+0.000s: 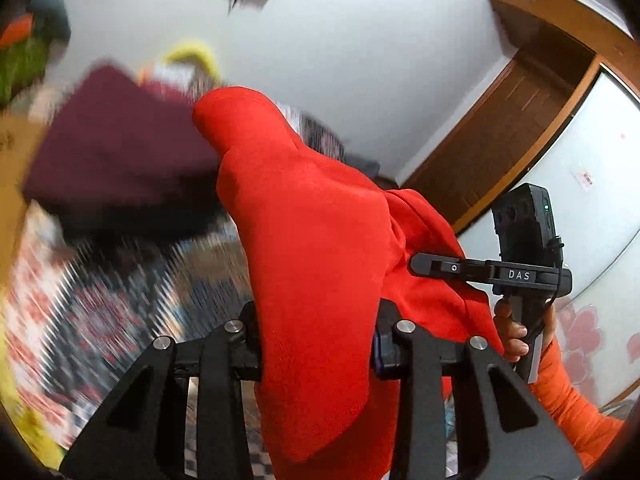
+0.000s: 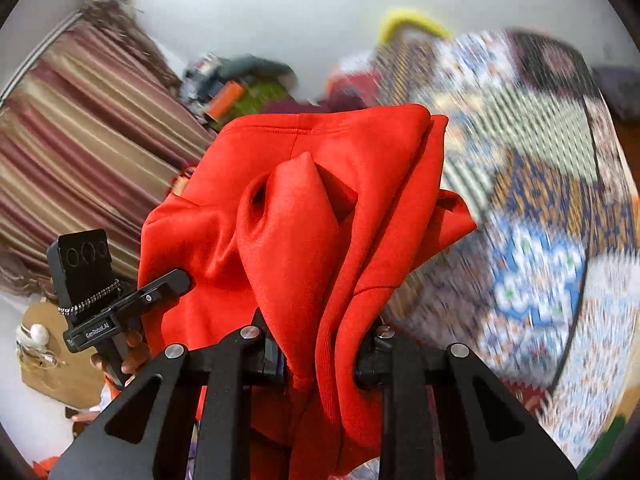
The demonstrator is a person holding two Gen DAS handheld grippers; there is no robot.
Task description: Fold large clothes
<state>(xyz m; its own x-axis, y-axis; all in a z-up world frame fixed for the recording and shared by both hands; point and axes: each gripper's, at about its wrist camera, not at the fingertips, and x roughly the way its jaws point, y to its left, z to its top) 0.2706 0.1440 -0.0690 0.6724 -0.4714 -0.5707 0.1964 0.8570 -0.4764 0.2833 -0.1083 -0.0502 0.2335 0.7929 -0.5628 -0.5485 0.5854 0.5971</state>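
Both claws hold the red garment (image 1: pixel 320 240) aloft: the left claw (image 1: pixel 318 344) is clamped on a thick bunch of its cloth, and the right claw (image 2: pixel 320 350) pinches a gathered fold of the same piece. It hangs above the patterned bedspread (image 2: pixel 540 208), which is blurred. To fold it well, the claws should probably draw apart until the cloth hangs flat, then lower it evenly. The fabric looks a soft, heavy knit with a smooth sheen, stitched seams and deep rounded creases.
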